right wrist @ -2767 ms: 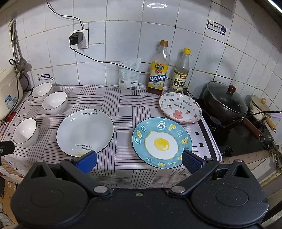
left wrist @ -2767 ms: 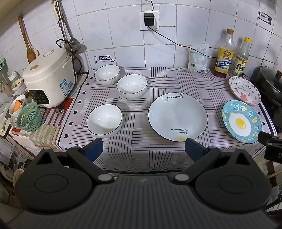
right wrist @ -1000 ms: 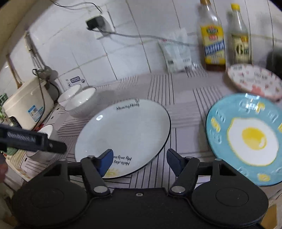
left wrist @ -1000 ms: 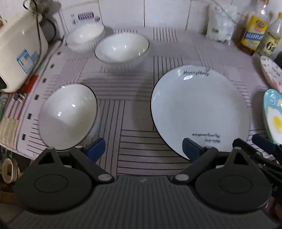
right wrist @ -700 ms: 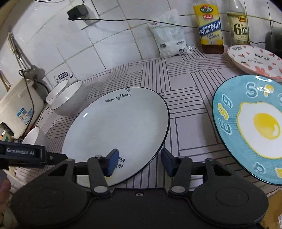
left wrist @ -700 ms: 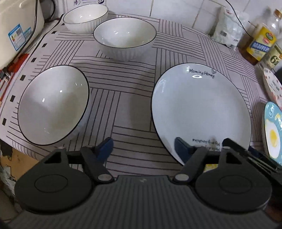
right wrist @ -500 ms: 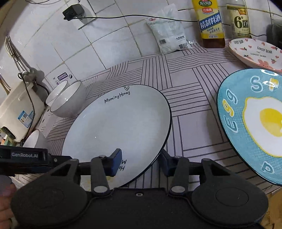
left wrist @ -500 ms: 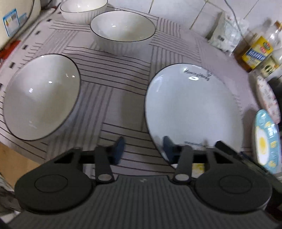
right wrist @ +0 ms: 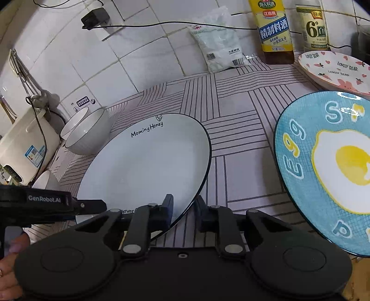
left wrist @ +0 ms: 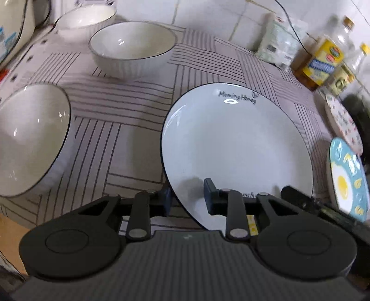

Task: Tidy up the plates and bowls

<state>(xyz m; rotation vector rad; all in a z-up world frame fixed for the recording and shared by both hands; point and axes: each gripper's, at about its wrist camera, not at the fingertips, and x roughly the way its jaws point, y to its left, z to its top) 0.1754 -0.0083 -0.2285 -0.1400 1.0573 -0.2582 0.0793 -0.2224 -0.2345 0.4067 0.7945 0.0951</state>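
Observation:
A large white plate point(left wrist: 235, 143) with a dark rim and "Morning Honey" lettering lies on the striped cloth; it also shows in the right wrist view point(right wrist: 148, 162). My left gripper point(left wrist: 187, 196) straddles its near left rim, one finger over the plate, one outside. My right gripper point(right wrist: 183, 211) straddles its near right rim the same way. Both are narrowed around the rim; I cannot tell if the pads touch it. A white bowl point(left wrist: 30, 139) sits to the left, two more bowls point(left wrist: 131, 48) behind. A blue egg plate point(right wrist: 328, 166) and a pink bear plate point(right wrist: 335, 69) lie to the right.
A rice cooker point(right wrist: 25, 148) stands at the far left. Two sauce bottles point(right wrist: 275, 30) and a white packet point(right wrist: 219, 48) stand against the tiled wall. A cable runs from a wall socket point(right wrist: 94, 16). The counter's front edge is just below both grippers.
Both grippers moved forward and down to the white plate's near rim and narrowed their fingers around it, the left from the left side, the right from the right.

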